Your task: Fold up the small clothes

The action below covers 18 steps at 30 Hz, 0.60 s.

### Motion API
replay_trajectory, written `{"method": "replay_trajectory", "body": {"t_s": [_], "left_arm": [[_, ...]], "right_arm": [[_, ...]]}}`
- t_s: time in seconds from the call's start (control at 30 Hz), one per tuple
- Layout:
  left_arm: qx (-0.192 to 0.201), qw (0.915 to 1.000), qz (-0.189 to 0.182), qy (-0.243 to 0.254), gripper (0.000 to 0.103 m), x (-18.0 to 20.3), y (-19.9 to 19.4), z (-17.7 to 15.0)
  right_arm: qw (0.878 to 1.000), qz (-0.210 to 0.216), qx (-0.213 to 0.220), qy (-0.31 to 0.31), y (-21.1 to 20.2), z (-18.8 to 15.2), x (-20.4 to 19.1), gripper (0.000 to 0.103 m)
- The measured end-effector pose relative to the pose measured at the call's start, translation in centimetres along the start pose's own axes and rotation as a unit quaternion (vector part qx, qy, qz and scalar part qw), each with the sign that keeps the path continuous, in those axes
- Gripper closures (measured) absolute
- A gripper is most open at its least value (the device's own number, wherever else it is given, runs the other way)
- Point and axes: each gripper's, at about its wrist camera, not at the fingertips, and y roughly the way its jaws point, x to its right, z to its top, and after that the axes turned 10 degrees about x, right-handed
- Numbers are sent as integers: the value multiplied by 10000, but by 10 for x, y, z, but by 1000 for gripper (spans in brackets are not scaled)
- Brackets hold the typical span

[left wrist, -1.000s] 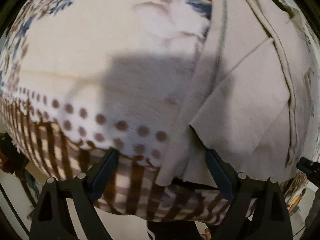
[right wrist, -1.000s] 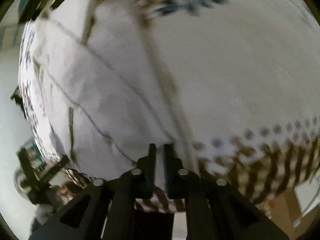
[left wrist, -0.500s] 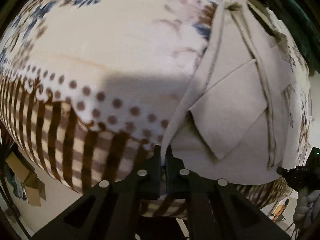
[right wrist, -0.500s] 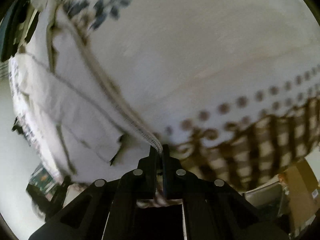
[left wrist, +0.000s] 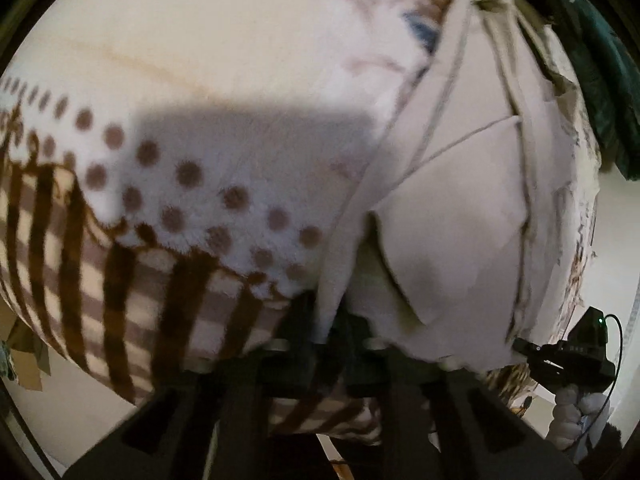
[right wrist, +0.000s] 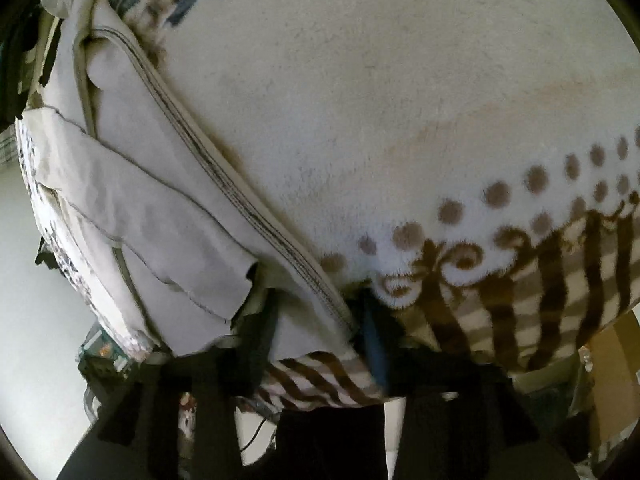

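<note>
A pale beige garment (left wrist: 460, 220) lies partly folded on a cream fleece blanket (left wrist: 220, 80) with brown dots and stripes. My left gripper (left wrist: 329, 320) is shut on the garment's banded near-left edge, at the blanket's striped border. In the right wrist view the same garment (right wrist: 160, 220) fills the left side. My right gripper (right wrist: 316, 336) has its jaws apart, and the stitched hem lies between them without being pinched. That right gripper (left wrist: 524, 348) also shows side-on at the garment's far right corner, held in a gloved hand (left wrist: 568, 412).
The blanket (right wrist: 400, 100) drapes over the front edge, with pale floor below. A dark green cloth (left wrist: 608, 80) lies at the back right. A cardboard box (right wrist: 612, 360) stands low at the right, and more cardboard (left wrist: 24, 360) at the lower left.
The left gripper went from wide open to shut on the garment's edge and pulled it toward the striped border. The right jaws closed at the hem, then came apart.
</note>
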Motion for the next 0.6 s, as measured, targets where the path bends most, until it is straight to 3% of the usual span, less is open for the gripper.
{"method": "replay_trajectory", "body": {"t_s": [0.17, 0.27, 0.37, 0.47, 0.6], "left_arm": [[224, 9991, 25, 371, 101, 29, -37, 26], [571, 9979, -176, 234, 101, 43, -55, 58], [910, 9947, -363, 297, 101, 67, -64, 99], [1220, 9903, -448, 487, 101, 86, -49, 148], [1046, 9924, -520, 388, 99, 104, -5, 196]], "right_arm": [[9989, 415, 118, 163, -21, -10, -19, 98], [9969, 699, 352, 80, -46, 3, -38, 98], [9934, 933, 668, 4, -71, 35, -57, 99], [9885, 1048, 1073, -189, -85, 76, -87, 99], [9876, 1077, 1116, -253, -84, 129, -108, 95]]}}
